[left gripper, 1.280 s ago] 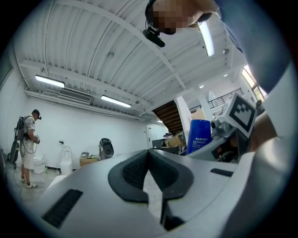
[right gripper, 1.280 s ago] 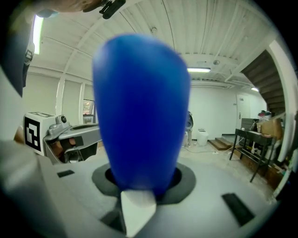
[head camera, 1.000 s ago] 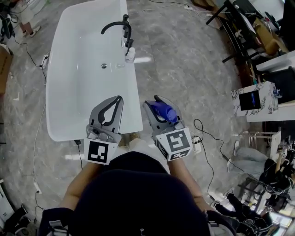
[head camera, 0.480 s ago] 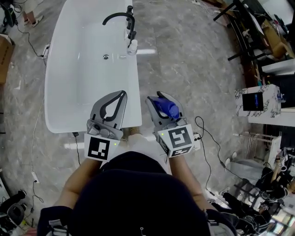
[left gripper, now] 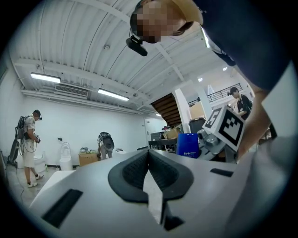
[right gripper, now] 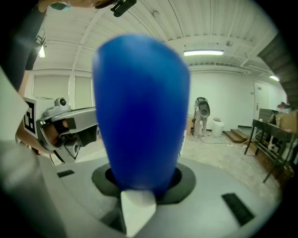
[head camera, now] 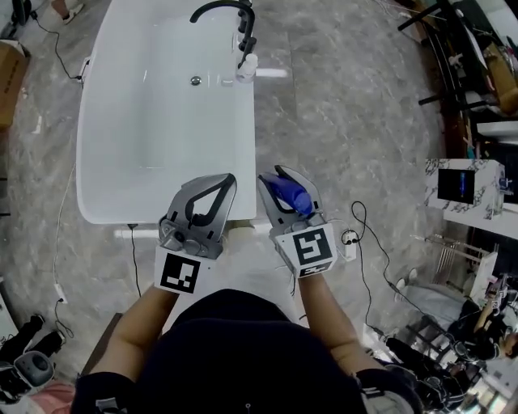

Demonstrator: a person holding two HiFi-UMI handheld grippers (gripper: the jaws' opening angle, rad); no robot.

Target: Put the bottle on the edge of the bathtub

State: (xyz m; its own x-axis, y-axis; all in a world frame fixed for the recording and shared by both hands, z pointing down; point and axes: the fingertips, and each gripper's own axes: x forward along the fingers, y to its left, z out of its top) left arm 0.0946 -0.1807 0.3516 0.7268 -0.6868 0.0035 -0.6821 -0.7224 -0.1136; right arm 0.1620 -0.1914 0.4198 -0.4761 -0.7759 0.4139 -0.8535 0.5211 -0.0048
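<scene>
1. Grey marbled floor (head camera: 348, 121) carries a white bathtub (head camera: 248, 154) that runs away from the person. Both grippers are held at its near end.
2. The right gripper (head camera: 283, 186) has its jaws clamped on the blue bottle (head camera: 293, 196). In the right gripper view the bottle (right gripper: 139, 111) rises out of the jaw pocket and fills the centre of the frame.
3. The bottle is over the floor, just beside the near right corner of the bathtub. It is not on the rim.
4. The left gripper (head camera: 231, 179) has its jaws pressed together with nothing between them. In the head view its tip overlaps the near right part of the bathtub rim. Its height above the rim cannot be told.
5. The two grippers lie side by side, near each other but apart.
6. The right rim of the bathtub is a flat white band. At its far end a black faucet (head camera: 222, 10) arches over the basin, with a small white container (head camera: 247, 66) on the rim beside it.
7. Open floor lies to the right of the bathtub. Cables (head camera: 368, 234) trail near the right gripper. Black frames (head camera: 453, 57) and a white cabinet (head camera: 461, 186) stand well apart at the right. A cardboard box (head camera: 10, 81) sits at the left edge.
</scene>
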